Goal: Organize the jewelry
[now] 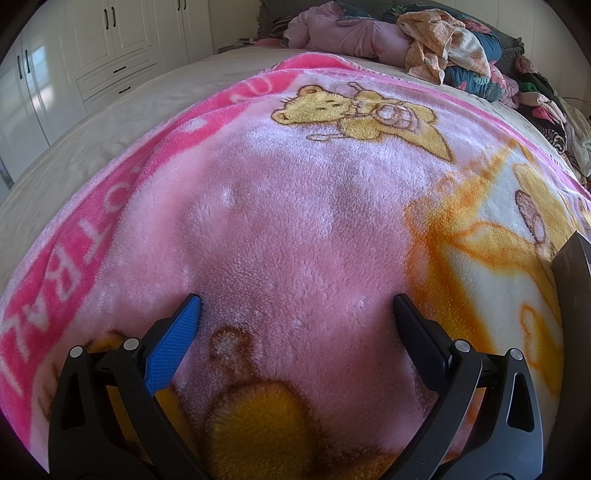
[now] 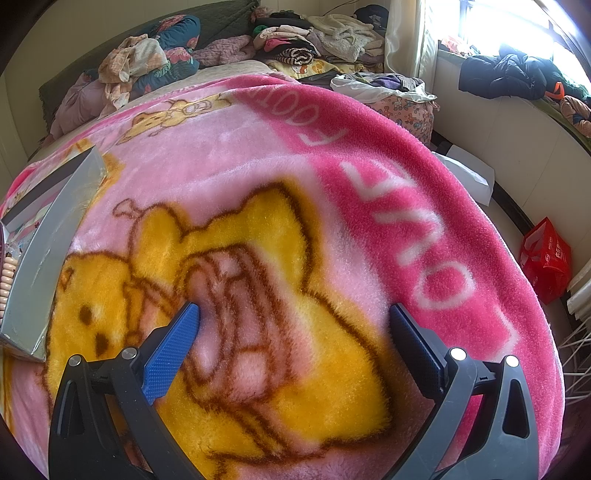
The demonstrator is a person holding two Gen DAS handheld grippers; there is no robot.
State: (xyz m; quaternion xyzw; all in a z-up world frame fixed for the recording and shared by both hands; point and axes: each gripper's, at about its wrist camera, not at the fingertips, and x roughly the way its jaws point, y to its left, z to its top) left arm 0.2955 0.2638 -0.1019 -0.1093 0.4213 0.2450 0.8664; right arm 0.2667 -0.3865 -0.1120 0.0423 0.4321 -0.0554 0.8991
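Both idle: left gripper (image 1: 297, 301) and right gripper (image 2: 295, 310) spread wide, nothing held, hovering over fleece blanket (image 1: 295, 221). Grey jewelry box (image 2: 48, 236) sits between them; beaded piece (image 2: 8, 284) inside at frame edge. Looks like pre-reach.

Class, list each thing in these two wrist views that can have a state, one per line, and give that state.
Left claw: open, empty, over the blanket.
Right claw: open, empty, over the blanket.
Pink blanket: spread flat on the bed.
Grey box: lying on the blanket, open, beads showing inside at the left edge.
Clothes pile: heaped, unfolded.
Red bag: standing on the floor.
Cupboard doors: closed.
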